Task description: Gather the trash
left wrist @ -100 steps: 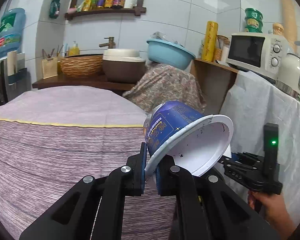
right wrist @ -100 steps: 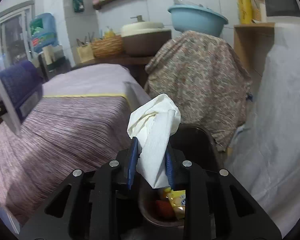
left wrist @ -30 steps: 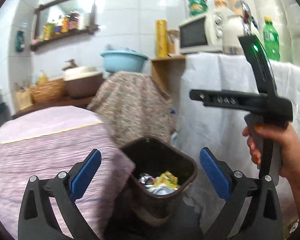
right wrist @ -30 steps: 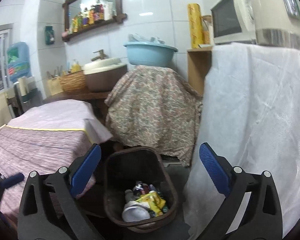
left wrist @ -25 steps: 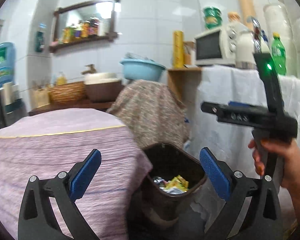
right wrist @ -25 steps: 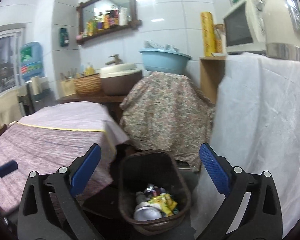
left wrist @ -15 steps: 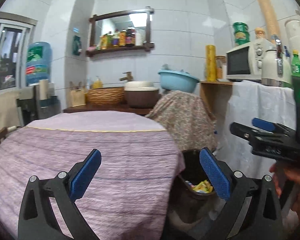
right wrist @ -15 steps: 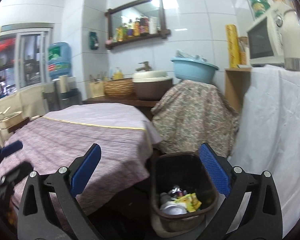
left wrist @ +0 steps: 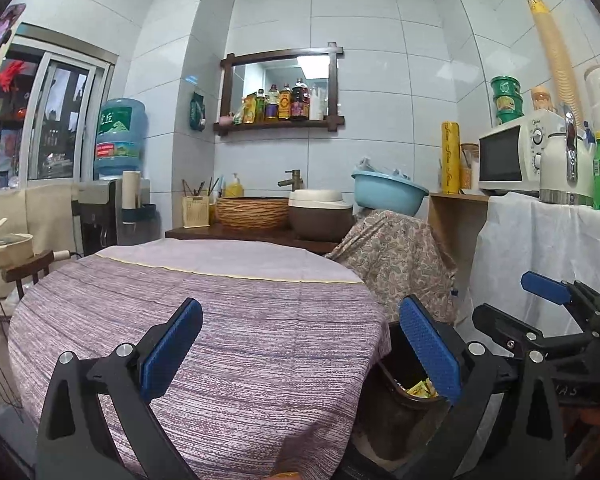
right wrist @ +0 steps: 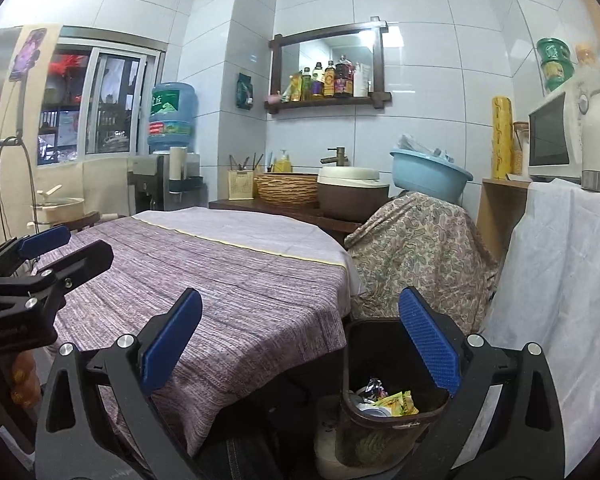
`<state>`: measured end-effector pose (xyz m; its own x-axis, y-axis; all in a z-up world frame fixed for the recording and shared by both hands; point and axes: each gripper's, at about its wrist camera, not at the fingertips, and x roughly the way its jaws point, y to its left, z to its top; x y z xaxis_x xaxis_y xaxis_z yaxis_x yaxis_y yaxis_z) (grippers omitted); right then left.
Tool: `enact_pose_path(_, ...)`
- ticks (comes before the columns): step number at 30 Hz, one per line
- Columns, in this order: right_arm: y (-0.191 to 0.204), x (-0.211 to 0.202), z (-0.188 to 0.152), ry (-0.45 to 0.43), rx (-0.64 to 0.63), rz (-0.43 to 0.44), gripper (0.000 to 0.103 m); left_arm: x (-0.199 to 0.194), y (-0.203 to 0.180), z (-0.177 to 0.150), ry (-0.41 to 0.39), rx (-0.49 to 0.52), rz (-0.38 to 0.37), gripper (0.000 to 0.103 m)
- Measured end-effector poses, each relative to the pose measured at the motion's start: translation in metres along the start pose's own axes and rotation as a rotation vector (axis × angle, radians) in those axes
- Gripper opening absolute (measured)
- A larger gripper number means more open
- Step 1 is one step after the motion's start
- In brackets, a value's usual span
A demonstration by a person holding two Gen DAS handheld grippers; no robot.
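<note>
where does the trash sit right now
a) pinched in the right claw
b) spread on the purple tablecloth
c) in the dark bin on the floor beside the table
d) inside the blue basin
c: the right wrist view shows a yellow wrapper and other scraps lying inside the dark bin on the floor beside the table, while the right claw and left claw are both open and hold nothing.

Trash bin (right wrist: 384, 416) sits right of the table (right wrist: 228, 280) (wrappers (right wrist: 396, 402) inside), draped stand (right wrist: 420, 248) behind it, sink counter (right wrist: 300, 206) behind the table.
</note>
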<state>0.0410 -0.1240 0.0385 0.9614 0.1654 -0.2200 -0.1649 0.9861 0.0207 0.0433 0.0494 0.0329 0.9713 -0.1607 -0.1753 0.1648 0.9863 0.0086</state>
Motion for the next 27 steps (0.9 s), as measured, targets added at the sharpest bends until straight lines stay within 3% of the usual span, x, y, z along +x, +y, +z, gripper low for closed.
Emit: enact_pose_path(27, -0.010, -0.002, 0.001, -0.008, 0.026, -0.024, 0.097, -0.002, -0.013, -0.003, -0.018, 0.036, 0.011, 0.098)
